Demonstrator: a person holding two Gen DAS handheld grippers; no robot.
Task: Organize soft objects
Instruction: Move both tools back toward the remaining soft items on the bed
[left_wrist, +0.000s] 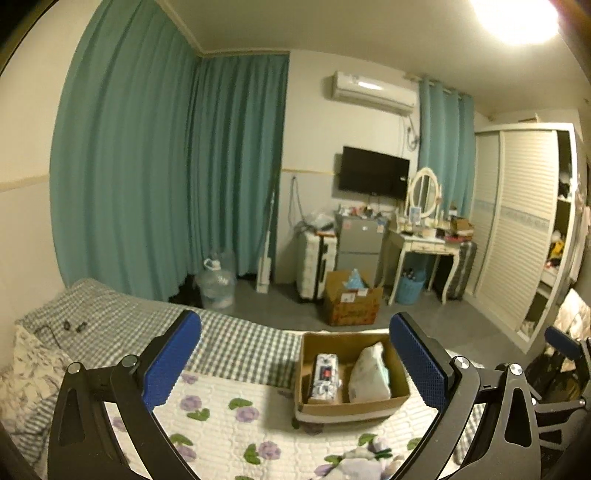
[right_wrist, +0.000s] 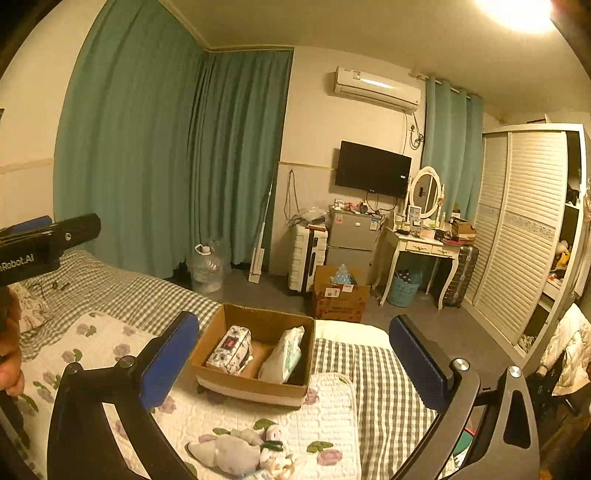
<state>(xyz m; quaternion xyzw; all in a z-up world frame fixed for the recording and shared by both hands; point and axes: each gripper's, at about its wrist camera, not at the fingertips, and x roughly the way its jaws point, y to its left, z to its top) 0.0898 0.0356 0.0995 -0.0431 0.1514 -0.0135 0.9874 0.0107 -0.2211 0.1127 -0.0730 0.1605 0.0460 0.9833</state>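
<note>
An open cardboard box sits on the bed. Inside lie a patterned tissue pack and a white soft pack. A grey plush toy lies on the floral quilt near me, in front of the box; it shows partly in the left wrist view. My left gripper is open and empty, above the quilt before the box. My right gripper is open and empty, above the plush and box.
The bed has a grey checked sheet and a pillow at left. Beyond the bed edge stand a floor box, a water jug, a small fridge, a dressing table and a wardrobe.
</note>
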